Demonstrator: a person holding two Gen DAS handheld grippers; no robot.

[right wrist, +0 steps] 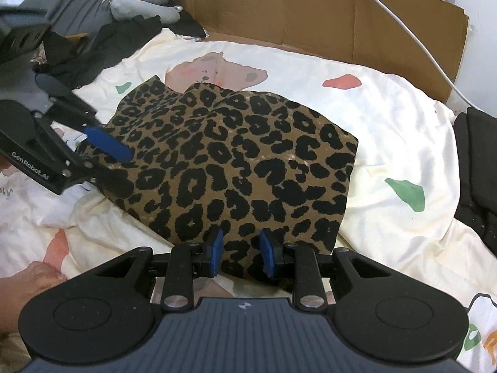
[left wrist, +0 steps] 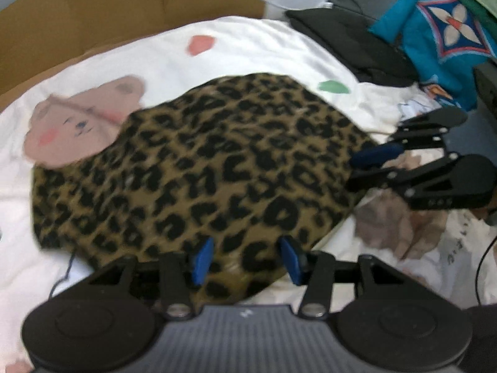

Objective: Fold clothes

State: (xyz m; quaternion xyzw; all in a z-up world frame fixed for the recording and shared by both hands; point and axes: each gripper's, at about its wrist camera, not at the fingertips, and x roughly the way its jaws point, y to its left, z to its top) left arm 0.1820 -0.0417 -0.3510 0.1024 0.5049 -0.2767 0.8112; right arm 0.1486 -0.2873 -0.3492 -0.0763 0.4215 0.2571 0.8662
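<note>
A leopard-print garment lies folded into a compact shape on a white bedspread with bear prints; it also shows in the right wrist view. My left gripper is open, its blue pads over the garment's near edge. My right gripper is open, its pads straddling another edge of the garment. Each gripper shows in the other's view: the right one at the garment's right edge, the left one at its left edge.
A cardboard wall borders the far side of the bed, with a white cable over it. Dark clothes and a blue patterned cloth are piled nearby. A grey plush toy lies at the back.
</note>
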